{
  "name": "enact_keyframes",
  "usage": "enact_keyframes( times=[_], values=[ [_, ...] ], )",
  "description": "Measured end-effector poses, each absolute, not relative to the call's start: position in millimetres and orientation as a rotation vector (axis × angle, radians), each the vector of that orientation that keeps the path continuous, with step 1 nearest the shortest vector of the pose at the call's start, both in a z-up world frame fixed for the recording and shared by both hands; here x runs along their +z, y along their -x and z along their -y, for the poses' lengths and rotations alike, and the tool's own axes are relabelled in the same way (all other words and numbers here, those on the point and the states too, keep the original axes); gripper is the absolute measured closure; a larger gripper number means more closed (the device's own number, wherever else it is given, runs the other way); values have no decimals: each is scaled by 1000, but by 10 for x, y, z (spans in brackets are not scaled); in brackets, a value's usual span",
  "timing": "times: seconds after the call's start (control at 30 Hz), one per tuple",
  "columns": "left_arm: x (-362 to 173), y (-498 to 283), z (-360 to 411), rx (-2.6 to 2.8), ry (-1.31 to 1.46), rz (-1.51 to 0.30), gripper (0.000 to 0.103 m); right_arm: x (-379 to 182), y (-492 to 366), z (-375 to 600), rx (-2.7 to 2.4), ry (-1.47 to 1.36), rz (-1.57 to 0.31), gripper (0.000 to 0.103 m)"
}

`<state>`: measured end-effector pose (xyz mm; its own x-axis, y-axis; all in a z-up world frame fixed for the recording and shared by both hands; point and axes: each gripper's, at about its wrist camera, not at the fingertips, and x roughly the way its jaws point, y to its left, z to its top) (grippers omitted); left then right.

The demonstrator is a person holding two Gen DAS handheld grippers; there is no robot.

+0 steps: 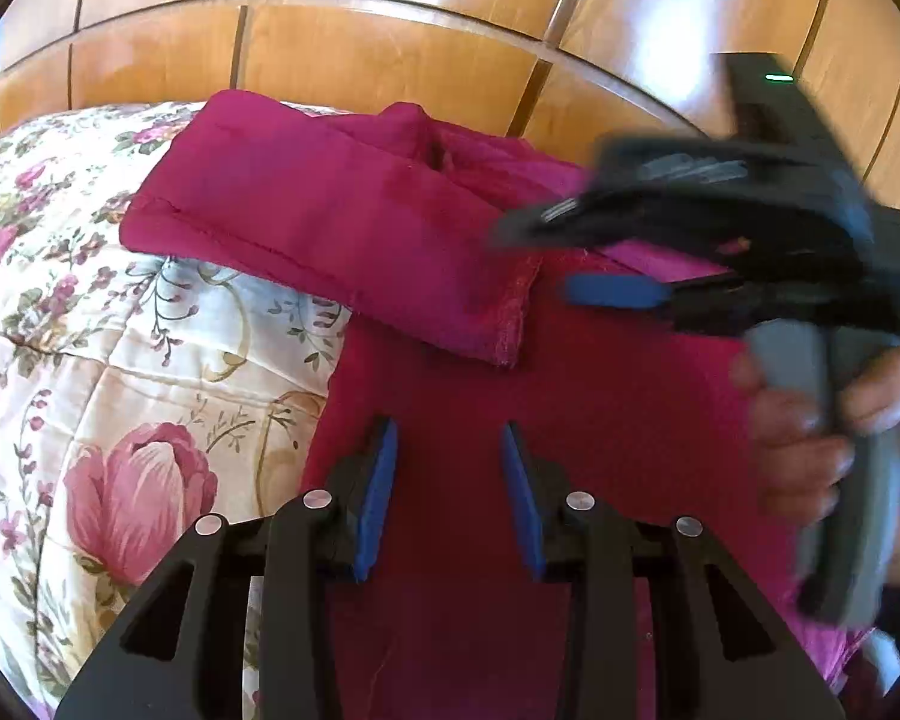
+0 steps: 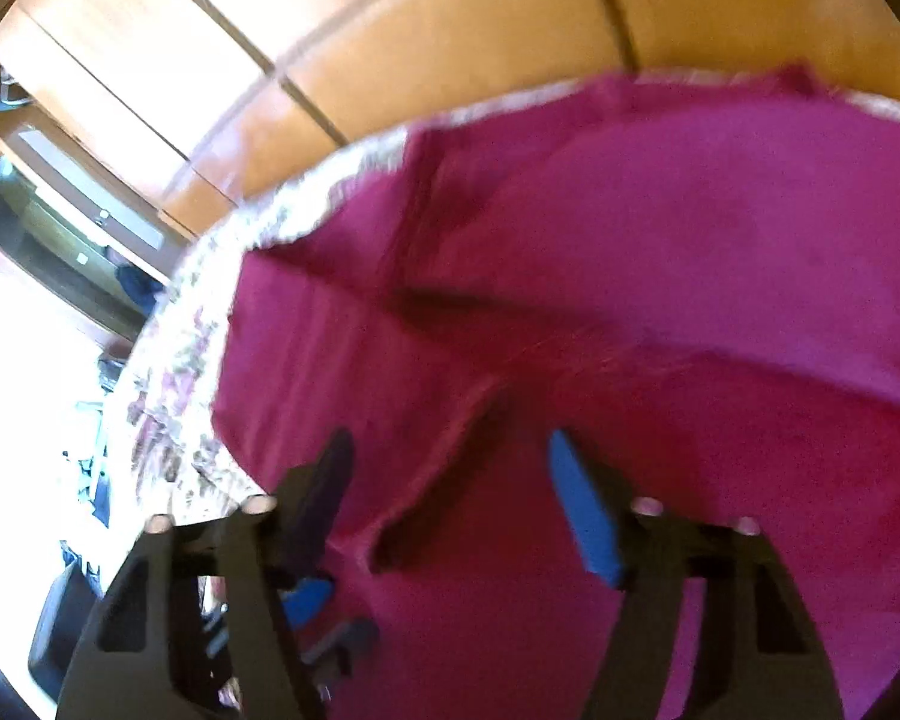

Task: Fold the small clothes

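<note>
A magenta garment [image 1: 570, 396] lies spread on the bed, with one part folded over across its top [image 1: 330, 222]. My left gripper [image 1: 450, 468] hovers over the garment's lower middle, its blue pads apart and nothing pinched between them. The right gripper [image 1: 570, 258], blurred and held by a hand [image 1: 810, 432], reaches in from the right over the folded part. In the right wrist view the same garment [image 2: 660, 240] fills the frame. My right gripper [image 2: 456, 480] stands open above a raised fold edge [image 2: 438, 468], and the pads do not press on it.
A floral quilt [image 1: 120, 330] covers the bed to the left of the garment. Glossy wooden wardrobe doors [image 1: 360, 54] stand close behind. In the right wrist view the bed's edge [image 2: 168, 408] drops off to the left, with shelving [image 2: 60, 228] and bright light beyond.
</note>
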<state>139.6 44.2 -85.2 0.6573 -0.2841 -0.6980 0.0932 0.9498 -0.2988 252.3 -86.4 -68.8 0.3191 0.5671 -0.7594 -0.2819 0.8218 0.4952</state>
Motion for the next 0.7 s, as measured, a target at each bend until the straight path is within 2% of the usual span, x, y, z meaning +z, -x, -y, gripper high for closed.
enact_keyframes(
  times=[0.03, 0.07, 0.1, 0.23, 0.47, 0.57, 0.7],
  values=[
    [-859, -1375, -456, -218, 250, -827, 68, -721, -2541, 770, 553, -274, -1122, 73],
    [-868, -1366, -461, -220, 252, -824, 68, -713, -2540, 690, 546, -254, -1121, 89],
    [-877, -1354, -465, -222, 251, -818, 68, -692, -2551, 651, 556, -247, -1121, 96],
    [-892, -1265, -471, -222, 244, -807, 68, -185, -2497, 682, 582, -204, -990, 97],
    [-930, -1232, -414, -209, 222, -803, 68, 840, -2622, 1504, 511, -273, -728, 97],
    [-920, -1222, -389, -206, 216, -804, 68, 846, -2779, 1872, 390, -257, -724, 97],
    [-907, -1237, -360, -200, 205, -808, 68, 472, -2964, 2392, 222, -282, -809, 97]
  ],
)
